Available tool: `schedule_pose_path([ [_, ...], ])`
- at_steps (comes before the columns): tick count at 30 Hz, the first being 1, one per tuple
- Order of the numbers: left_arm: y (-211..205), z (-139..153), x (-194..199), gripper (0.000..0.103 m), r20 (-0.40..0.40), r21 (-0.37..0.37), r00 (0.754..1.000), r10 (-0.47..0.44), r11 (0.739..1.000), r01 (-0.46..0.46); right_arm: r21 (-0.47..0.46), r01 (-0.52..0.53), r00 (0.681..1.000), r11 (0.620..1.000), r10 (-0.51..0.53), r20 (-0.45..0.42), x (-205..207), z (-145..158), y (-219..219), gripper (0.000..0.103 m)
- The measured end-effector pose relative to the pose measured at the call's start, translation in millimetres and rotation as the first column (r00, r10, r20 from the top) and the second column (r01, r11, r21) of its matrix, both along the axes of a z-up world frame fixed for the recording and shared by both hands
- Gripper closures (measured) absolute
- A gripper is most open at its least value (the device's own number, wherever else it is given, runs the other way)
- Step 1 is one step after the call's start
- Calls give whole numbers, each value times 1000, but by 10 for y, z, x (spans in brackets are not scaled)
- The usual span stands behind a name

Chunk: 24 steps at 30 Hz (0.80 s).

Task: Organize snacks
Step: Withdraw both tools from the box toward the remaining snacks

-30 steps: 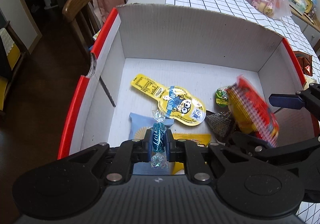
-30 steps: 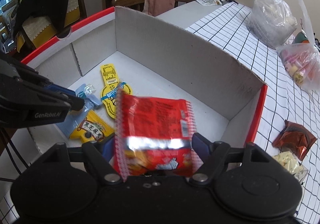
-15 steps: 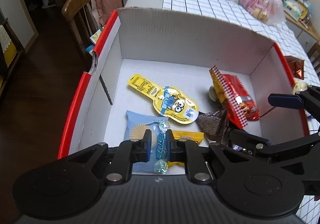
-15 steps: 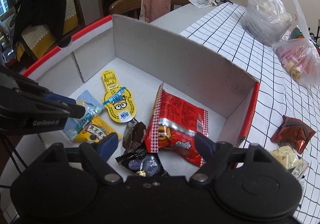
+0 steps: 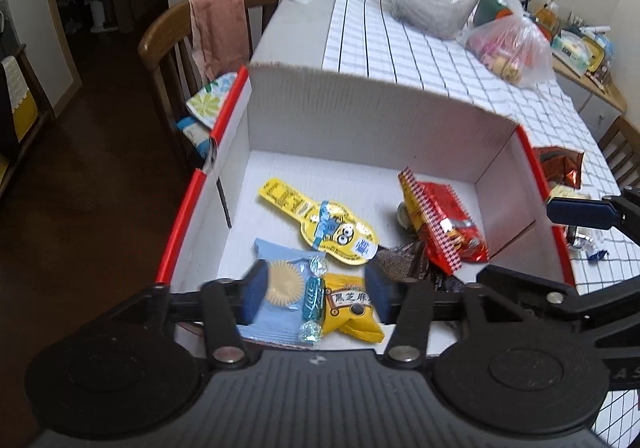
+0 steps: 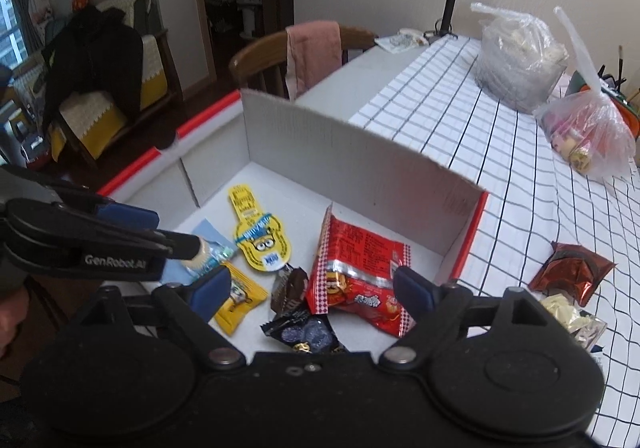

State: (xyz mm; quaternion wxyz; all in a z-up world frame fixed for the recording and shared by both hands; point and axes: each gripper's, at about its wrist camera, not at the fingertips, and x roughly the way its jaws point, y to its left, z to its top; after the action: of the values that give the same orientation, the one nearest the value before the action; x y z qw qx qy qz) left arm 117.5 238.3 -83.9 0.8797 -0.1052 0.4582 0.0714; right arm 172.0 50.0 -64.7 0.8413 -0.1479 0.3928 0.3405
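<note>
Both tongs [image 5: 316, 294] [image 6: 312, 290] agape, empty

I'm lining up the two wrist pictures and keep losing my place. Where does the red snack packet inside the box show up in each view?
Left wrist: the red snack packet lies right of centre, propped near the box's right wall.
Right wrist: the same packet sits low in the middle, between the tool's fingers.
Shared landmark: the yellow Minion pouch, to the packet's left in both.
</note>
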Motion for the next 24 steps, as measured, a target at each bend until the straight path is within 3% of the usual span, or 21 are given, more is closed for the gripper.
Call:
schedule_pose_path([
  [5, -93, 138, -71, 44, 40, 5, 999, -12, 1000, 11, 33, 11, 1000, 999, -12, 12, -56, 118, -135, 9],
  [16, -411, 402, -180, 24, 123, 31, 990, -66, 998, 63, 109, 60, 997, 992, -64, 36, -131, 302, -537, 6],
  [24, -724, 488, -167, 17, 151, 15, 982, -112, 994, 111, 148, 127, 990, 981, -135, 42, -129, 355, -1011, 1],
])
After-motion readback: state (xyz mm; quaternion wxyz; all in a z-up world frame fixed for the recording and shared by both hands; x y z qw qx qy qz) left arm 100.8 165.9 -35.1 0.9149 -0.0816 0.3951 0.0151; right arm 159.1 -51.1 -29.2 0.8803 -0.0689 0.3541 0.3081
